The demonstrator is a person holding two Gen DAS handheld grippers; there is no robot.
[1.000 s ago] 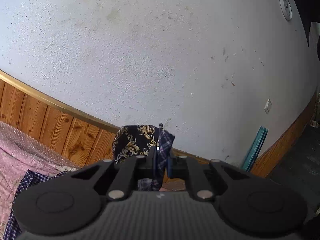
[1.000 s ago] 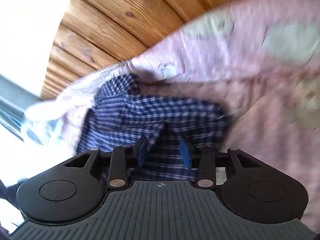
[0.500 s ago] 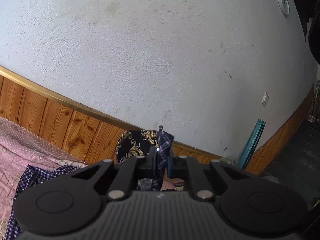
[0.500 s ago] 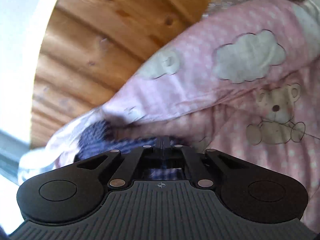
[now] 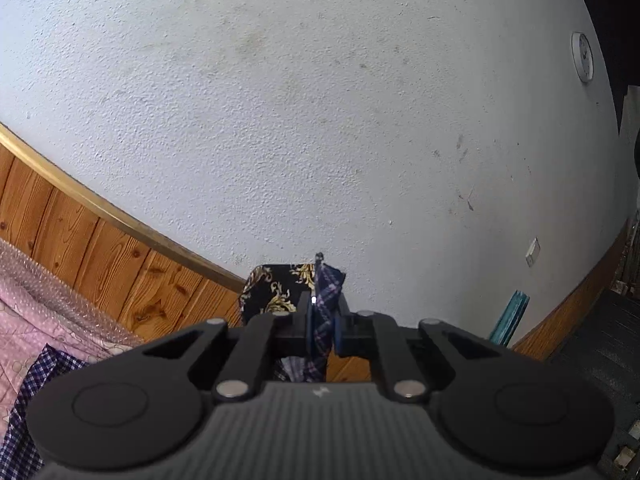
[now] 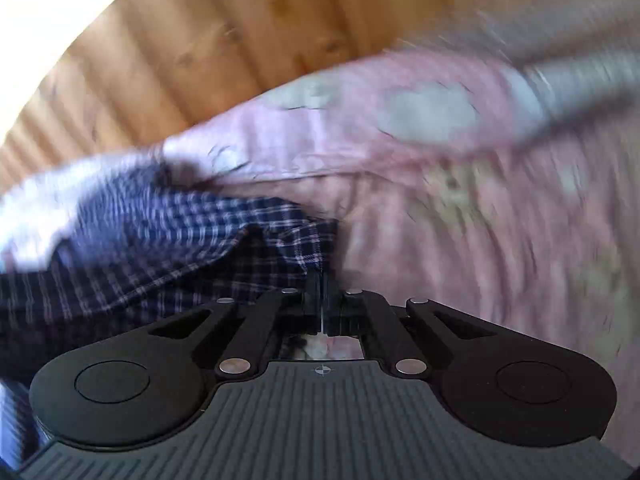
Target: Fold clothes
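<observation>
Left gripper: the left gripper (image 5: 322, 318) is raised and aimed at the white wall (image 5: 320, 100). Its jaws are nearly together, pinching a fold of the plaid shirt (image 5: 325, 300), which pokes up past the tips and hangs down beneath them.
Behind the pinch: a dark cloth with gold scrollwork (image 5: 272, 292) shows just left of the held fold, against the wood wainscot (image 5: 120, 260). Whether it is another garment I cannot tell.
Shirt's trailing part: the rest of the plaid cloth lies low at the left edge of the left wrist view, on the pink cartoon-print quilt (image 5: 40, 328).
Right gripper: the right gripper (image 6: 322, 286) is low over the bed with its jaws almost closed. An edge of the plaid shirt (image 6: 160, 240) meets the tips and looks pinched there, though motion blur makes that unsure.
Shirt's lie: rumpled, spread left of the right gripper on the quilt (image 6: 480, 240), not flat or squared.
Step in hand: likely lifting or stretching the shirt between two held points.
Next move calls for: keeping both pinches firm and drawing the cloth taut and even. Whether that leads to spreading it or laying a fold, the views do not settle.
</observation>
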